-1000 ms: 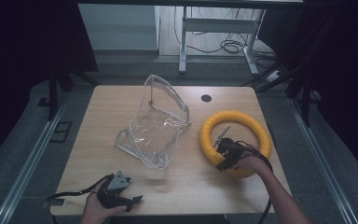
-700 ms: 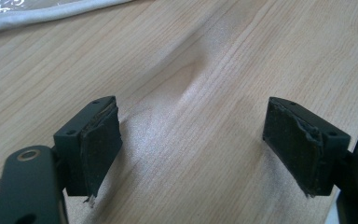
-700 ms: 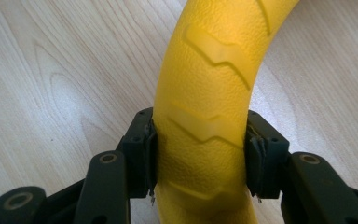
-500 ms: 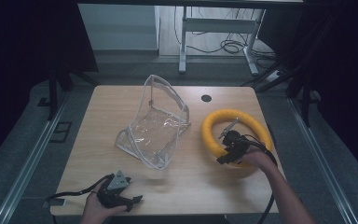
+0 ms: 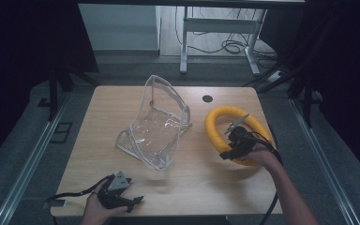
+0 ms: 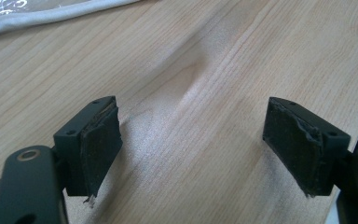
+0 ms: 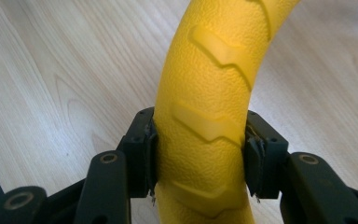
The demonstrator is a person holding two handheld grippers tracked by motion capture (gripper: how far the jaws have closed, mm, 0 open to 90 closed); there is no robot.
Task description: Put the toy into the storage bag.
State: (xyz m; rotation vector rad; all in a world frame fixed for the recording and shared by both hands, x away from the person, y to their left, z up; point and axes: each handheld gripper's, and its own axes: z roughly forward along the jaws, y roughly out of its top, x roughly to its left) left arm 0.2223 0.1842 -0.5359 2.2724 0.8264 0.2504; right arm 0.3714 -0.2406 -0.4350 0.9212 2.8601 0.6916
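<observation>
Your surface (image 5: 98,122) carries two things: a clear pouch (image 5: 157,124) standing open near its middle, and a yellow ring (image 5: 220,123) lying flat toward the right side, well apart from the pouch. The pouch looks empty, as far as its see-through walls show. The ring is the thing in hand: your right tongs (image 7: 200,156) are clenched on its tube at the near side, one pad pressed to each flank, with the ribbed tread running up between them. So the step seems to be the grasp itself, with the lift yet to come. The next move likely calls for raising the ring clear of the surface and carrying it left toward the pouch; keep the grip firm, since a tube that thick may roll between the pads. Your left tongs (image 6: 196,149) rest low at the near left edge, released, jaws wide apart over bare wood, and could steady the pouch's mouth.
</observation>
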